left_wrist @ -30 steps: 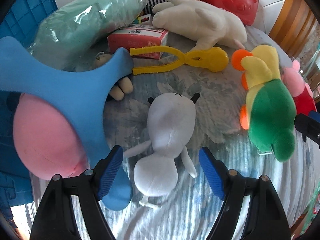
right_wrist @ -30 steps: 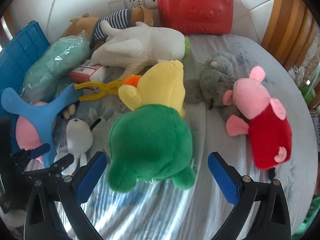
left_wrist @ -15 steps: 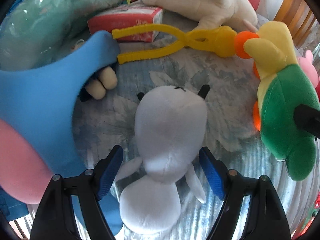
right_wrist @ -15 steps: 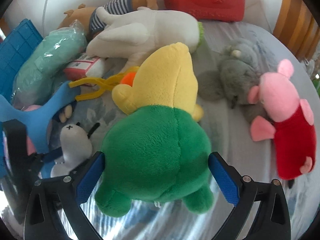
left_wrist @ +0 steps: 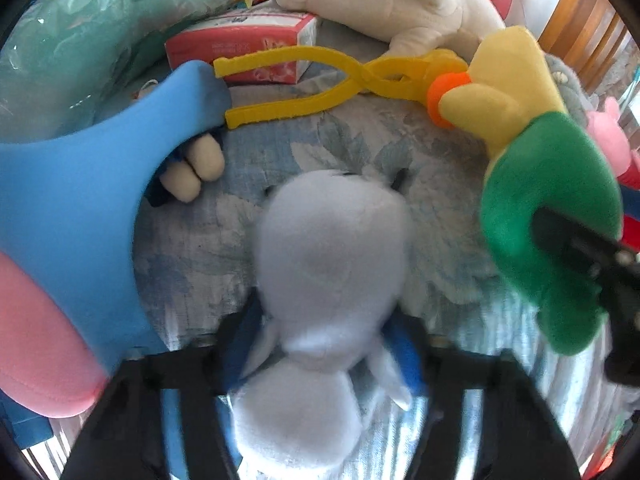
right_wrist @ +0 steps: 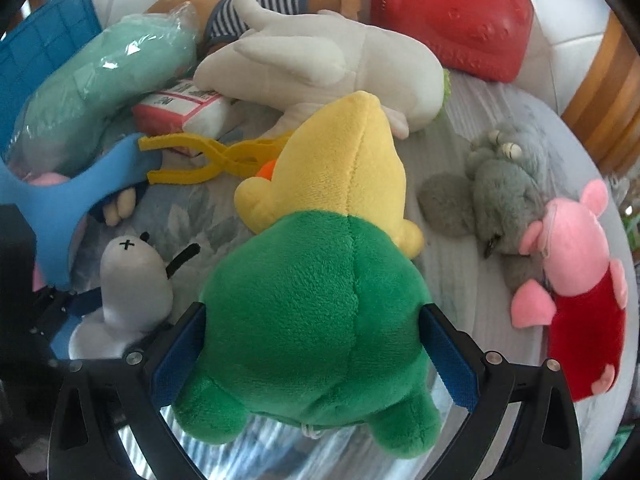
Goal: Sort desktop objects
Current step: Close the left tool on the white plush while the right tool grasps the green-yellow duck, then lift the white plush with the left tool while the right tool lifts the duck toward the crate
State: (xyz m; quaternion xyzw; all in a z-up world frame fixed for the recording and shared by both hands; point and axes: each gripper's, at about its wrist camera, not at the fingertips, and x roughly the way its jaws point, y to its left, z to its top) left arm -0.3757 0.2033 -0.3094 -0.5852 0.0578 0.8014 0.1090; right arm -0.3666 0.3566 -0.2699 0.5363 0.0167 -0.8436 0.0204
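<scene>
Between your left gripper's (left_wrist: 320, 350) blue pads sits the little grey-white plush (left_wrist: 328, 264), and the jaws are closing on its neck, with the pads already pressing in from both sides. Its round head points away from you, and its body bulges out below the pads.

Right of the grey-white plush, very close, lies the green and yellow plush (right_wrist: 316, 280). Your right gripper (right_wrist: 312, 356) has its jaws spread wide around the green bottom part. The blue pads sit just beside the fur on each side, and you cannot tell if they touch it.

Left of the grey-white plush is the blue and pink plush (left_wrist: 76, 216), with two small cream feet (left_wrist: 196, 168) peeking out under it. Past the grey-white plush's head lie the yellow plastic tongs (left_wrist: 328, 80), touching the orange beak of the green and yellow plush. Behind the tongs is a pink and white box (left_wrist: 244, 48), then the big cream plush (right_wrist: 320, 68) and a mint plush in a clear bag (right_wrist: 96, 92). Far to the right of the grey-white plush lie a grey furry plush (right_wrist: 500, 188) and a pink pig plush in a red dress (right_wrist: 576, 280). Farthest back stands a red case (right_wrist: 452, 20).
</scene>
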